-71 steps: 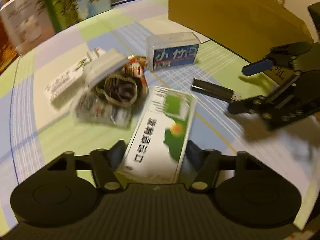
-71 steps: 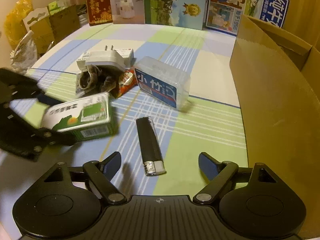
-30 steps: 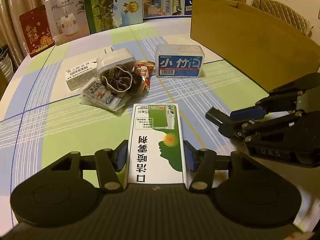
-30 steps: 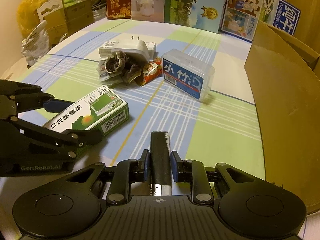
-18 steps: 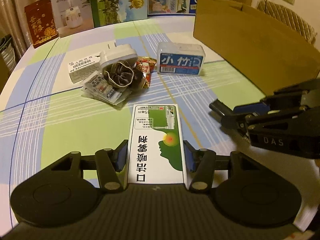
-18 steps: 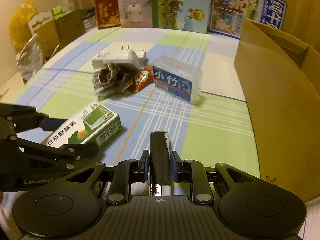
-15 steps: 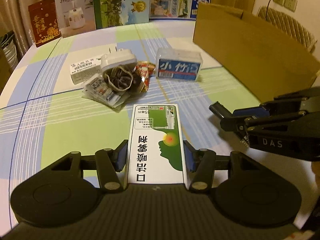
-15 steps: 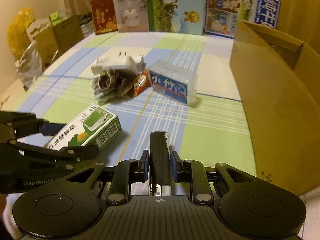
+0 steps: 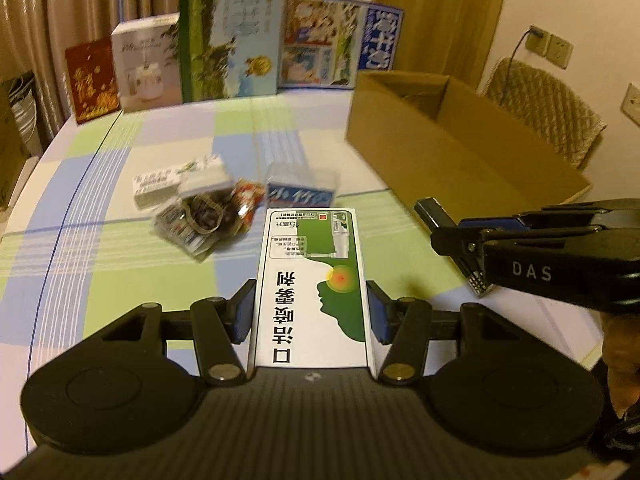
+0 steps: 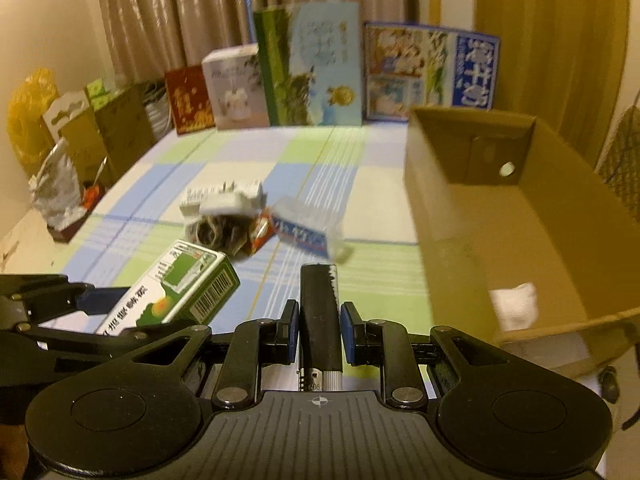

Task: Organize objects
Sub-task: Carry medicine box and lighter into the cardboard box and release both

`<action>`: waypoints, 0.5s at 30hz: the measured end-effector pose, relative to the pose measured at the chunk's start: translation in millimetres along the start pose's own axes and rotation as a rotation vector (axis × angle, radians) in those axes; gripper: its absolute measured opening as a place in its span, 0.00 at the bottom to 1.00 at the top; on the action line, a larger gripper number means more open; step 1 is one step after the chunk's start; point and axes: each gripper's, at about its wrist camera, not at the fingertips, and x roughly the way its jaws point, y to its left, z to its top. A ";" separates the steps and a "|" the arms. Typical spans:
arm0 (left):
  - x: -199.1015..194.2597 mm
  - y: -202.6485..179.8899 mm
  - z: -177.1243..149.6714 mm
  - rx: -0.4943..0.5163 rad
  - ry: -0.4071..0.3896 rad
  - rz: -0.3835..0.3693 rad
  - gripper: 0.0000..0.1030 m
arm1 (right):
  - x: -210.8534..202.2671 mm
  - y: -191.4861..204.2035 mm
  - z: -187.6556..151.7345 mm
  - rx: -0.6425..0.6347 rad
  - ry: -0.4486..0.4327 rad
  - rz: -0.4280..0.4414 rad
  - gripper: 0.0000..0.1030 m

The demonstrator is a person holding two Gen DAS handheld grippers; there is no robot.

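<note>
- Holding tight, the left gripper (image 9: pixel 311 312) has its two blue pads pressed on the long sides of a green and white box (image 9: pixel 313 280), up above the table (image 9: pixel 100 264).
- From the right wrist view, the same green and white box (image 10: pixel 176 292) sticks out of the left gripper (image 10: pixel 100 320), with a barcode on its end.
- The right gripper (image 10: pixel 319 334) is clamped on a black lighter (image 10: pixel 320 312); the lighter's silver end points back at the camera.
- From the left wrist view, the right gripper (image 9: pixel 460 236) comes in from the right side, and the black lighter (image 9: pixel 434 212) pokes out of its tip.
- An open cardboard box (image 10: pixel 520 216) sits on the right side of the table, just beside the right gripper. Something small and white (image 10: pixel 514 306) lies inside it near the front.
- A little pile (image 9: pixel 200 212) sits in the middle of the table: a white plug, some wrappers and a dark round thing, all blurry.
- A clear case with a blue label (image 9: pixel 302 188) lies just right of the pile, touching or almost touching it.
- A small white carton (image 9: pixel 160 184) lies behind the pile on its left.
- Tall picture boxes (image 9: pixel 228 36) stand in a row at the far edge of the table, in front of a curtain (image 9: pixel 80 0).
- The table has a cloth with green, blue and white squares.
</note>
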 end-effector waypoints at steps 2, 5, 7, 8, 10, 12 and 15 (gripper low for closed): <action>-6.7 -10.7 5.4 0.007 -0.013 -0.014 0.49 | -12.6 -6.4 3.7 0.012 -0.020 -0.010 0.18; -15.3 -28.6 14.5 0.031 -0.030 -0.038 0.49 | -32.1 -18.0 9.2 0.030 -0.049 -0.033 0.18; -19.1 -42.5 21.0 0.046 -0.038 -0.059 0.49 | -44.5 -28.9 13.4 0.045 -0.070 -0.050 0.18; -20.3 -49.0 24.4 0.054 -0.043 -0.069 0.49 | -50.4 -35.3 15.3 0.053 -0.078 -0.060 0.18; -22.6 -64.4 31.7 0.072 -0.055 -0.088 0.49 | -61.0 -48.8 18.5 0.062 -0.095 -0.088 0.18; -23.4 -79.1 38.7 0.084 -0.065 -0.107 0.49 | -70.2 -62.8 21.1 0.077 -0.108 -0.113 0.18; -22.1 -99.0 50.0 0.103 -0.080 -0.135 0.49 | -82.1 -86.3 26.5 0.100 -0.125 -0.148 0.18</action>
